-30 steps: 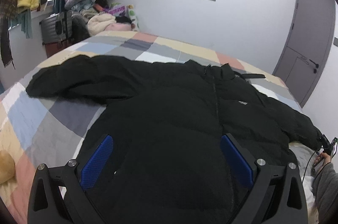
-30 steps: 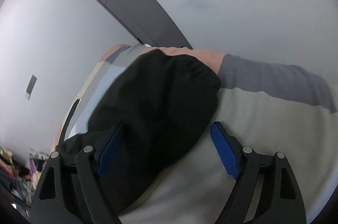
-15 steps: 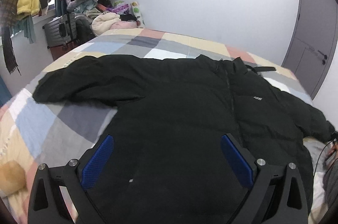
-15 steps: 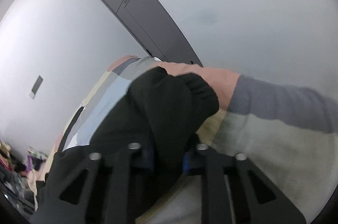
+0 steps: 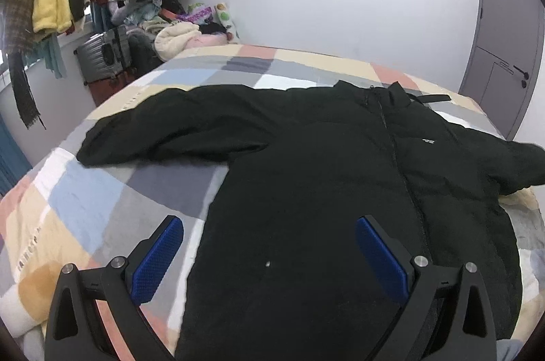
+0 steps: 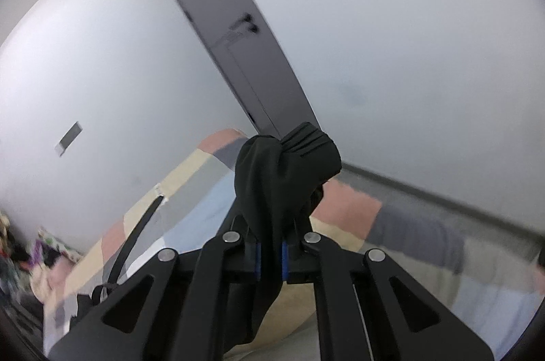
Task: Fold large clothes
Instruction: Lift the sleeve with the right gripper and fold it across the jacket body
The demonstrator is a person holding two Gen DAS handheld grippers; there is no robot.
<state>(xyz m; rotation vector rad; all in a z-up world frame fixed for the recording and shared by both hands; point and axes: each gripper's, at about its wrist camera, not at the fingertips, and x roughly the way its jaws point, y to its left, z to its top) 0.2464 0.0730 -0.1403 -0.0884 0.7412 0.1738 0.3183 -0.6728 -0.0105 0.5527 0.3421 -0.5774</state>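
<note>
While the left gripper point(image 5: 269, 253) hovers spread over the black jacket point(image 5: 323, 177) hem, the right gripper point(image 6: 269, 255) clamps the sleeve cuff point(image 6: 306, 150), lifted above the bed's point(image 5: 85, 201) edge.

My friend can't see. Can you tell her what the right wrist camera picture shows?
The right gripper is shut on the ribbed cuff of a black jacket sleeve, which bunches up above its black fingers. Behind it lies a bed with a pastel checkered blanket, and a dark gray door stands in a white wall.
</note>
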